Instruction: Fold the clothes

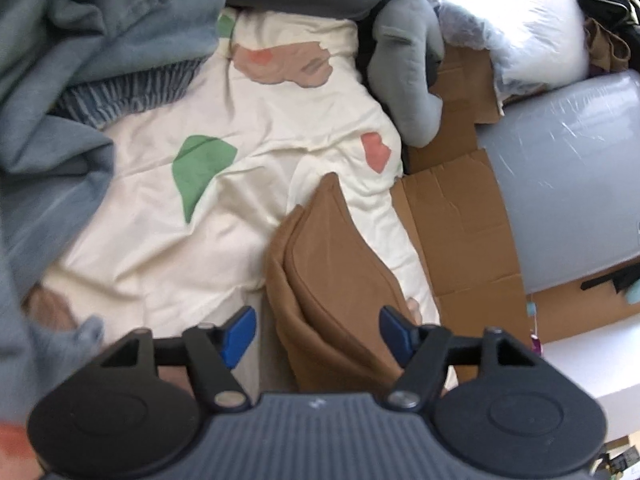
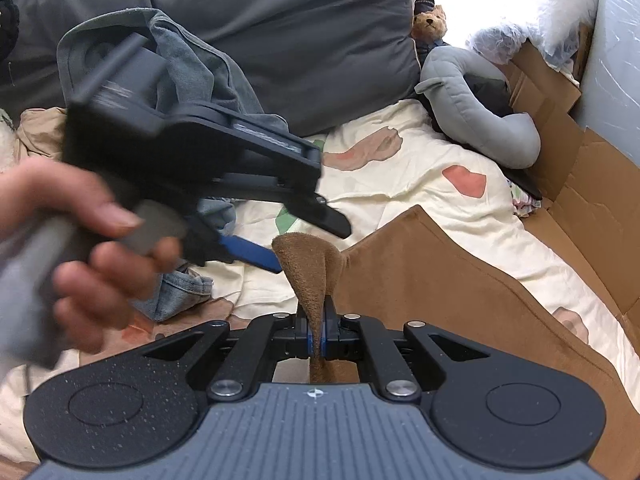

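A brown garment (image 1: pixel 340 264) lies folded lengthwise on a cream bedcover (image 1: pixel 240 220) with green and pink patches. My left gripper (image 1: pixel 318 334) is open just above the garment's near end, its blue pads wide apart and pressing on nothing. In the right wrist view the brown garment (image 2: pixel 460 300) stretches away to the right. My right gripper (image 2: pixel 318 336) is shut on a raised corner of it, the cloth pinched upright between the pads. A hand (image 2: pixel 92 248) holds the left gripper there, and its blue finger (image 2: pixel 248 254) reaches toward that raised corner.
Blue jeans (image 1: pixel 100 40) are piled at the left, with a dark grey pillow (image 2: pixel 280 40) behind. A grey plush elephant (image 2: pixel 472 100) and a teddy bear (image 2: pixel 430 24) sit at the back right. Flattened cardboard (image 1: pixel 460 220) and a plastic-wrapped grey roll (image 1: pixel 580 180) border the bed's right side.
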Demonstrator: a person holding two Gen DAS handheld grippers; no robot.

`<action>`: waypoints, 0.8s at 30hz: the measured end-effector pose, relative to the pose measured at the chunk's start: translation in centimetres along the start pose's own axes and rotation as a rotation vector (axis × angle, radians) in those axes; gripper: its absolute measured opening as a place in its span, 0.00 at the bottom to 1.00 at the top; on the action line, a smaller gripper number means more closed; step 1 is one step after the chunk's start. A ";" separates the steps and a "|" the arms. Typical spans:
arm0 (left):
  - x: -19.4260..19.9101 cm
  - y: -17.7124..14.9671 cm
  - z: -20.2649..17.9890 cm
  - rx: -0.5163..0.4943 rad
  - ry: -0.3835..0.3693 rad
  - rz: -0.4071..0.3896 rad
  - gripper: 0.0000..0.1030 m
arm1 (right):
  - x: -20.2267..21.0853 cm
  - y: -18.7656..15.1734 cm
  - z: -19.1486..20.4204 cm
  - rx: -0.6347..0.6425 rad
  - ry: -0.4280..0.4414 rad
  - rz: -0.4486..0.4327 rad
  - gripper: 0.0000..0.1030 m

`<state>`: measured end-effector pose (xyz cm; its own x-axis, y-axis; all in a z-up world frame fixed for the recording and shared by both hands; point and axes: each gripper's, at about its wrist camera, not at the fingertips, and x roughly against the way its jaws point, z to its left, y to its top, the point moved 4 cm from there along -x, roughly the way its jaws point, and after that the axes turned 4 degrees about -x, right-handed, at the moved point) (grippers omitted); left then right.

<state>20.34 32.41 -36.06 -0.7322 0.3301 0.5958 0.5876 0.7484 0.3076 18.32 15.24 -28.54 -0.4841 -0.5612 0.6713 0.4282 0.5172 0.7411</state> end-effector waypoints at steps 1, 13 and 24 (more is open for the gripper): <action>-0.5 0.3 0.3 0.004 -0.004 0.005 0.69 | 0.0 0.0 0.0 -0.001 0.001 -0.001 0.02; -5.6 1.3 1.4 -0.028 -0.038 0.079 0.69 | 0.0 0.0 -0.1 -0.034 0.014 -0.001 0.02; -9.9 3.6 1.7 -0.098 -0.017 0.137 0.51 | 0.3 -0.1 -0.7 -0.061 0.013 -0.024 0.02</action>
<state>29.14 32.83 -42.04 -0.6485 0.4351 0.6246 0.7123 0.6364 0.2961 18.63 14.56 -28.40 -0.4850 -0.5817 0.6530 0.4624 0.4632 0.7560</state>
